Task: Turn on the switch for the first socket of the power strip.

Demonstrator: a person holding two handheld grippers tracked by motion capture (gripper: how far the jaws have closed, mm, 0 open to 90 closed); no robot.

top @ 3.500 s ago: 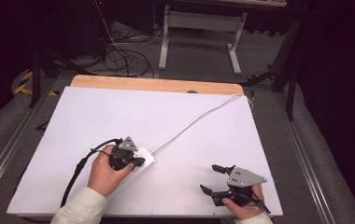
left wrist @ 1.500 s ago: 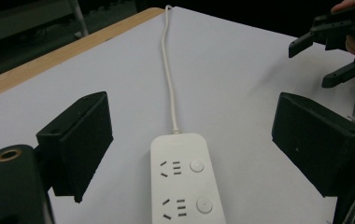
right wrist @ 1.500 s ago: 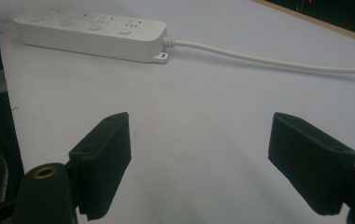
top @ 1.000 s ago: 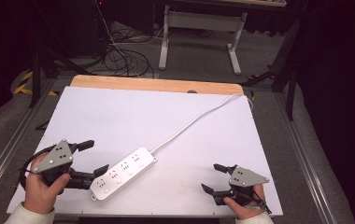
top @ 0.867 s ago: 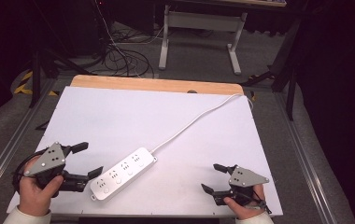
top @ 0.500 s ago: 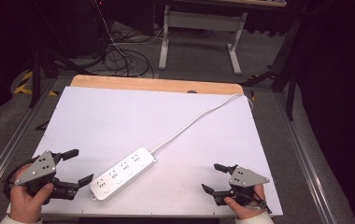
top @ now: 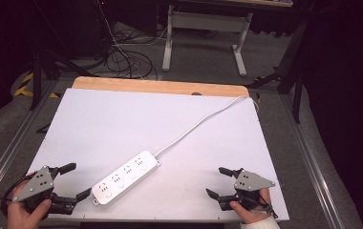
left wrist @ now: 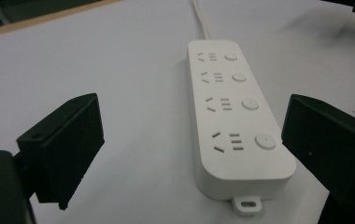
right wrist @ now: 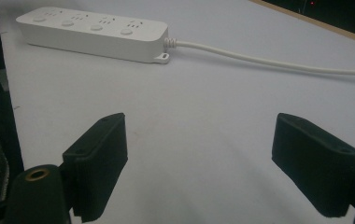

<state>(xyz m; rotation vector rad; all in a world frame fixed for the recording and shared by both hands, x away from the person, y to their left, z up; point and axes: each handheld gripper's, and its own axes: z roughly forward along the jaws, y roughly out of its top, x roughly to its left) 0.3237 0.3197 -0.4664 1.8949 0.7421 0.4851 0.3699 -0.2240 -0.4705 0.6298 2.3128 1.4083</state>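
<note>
A white power strip [top: 125,177] with several sockets and round buttons lies slantwise on the white table top [top: 122,124]; it also appears close up [left wrist: 234,116] and farther off [right wrist: 91,32]. Its white cable [top: 196,126] runs toward the far right corner and crosses the right gripper view [right wrist: 269,60]. My left gripper [top: 74,181] stands open at the near left corner, just left of the strip's end, with nothing between its jaws [left wrist: 192,154]. My right gripper [top: 218,182] rests open at the near right, empty [right wrist: 199,158].
A wooden strip [top: 160,87] edges the table's far side. Beyond it stand a desk frame [top: 203,28] and loose black cables [top: 122,57] on the grey floor. Metal rails [top: 308,157] run along both sides of the table.
My left gripper, earlier shut on the power strip, has let it go and drawn back left to the near left corner, now open. The strip stays put. The right gripper has not moved.
</note>
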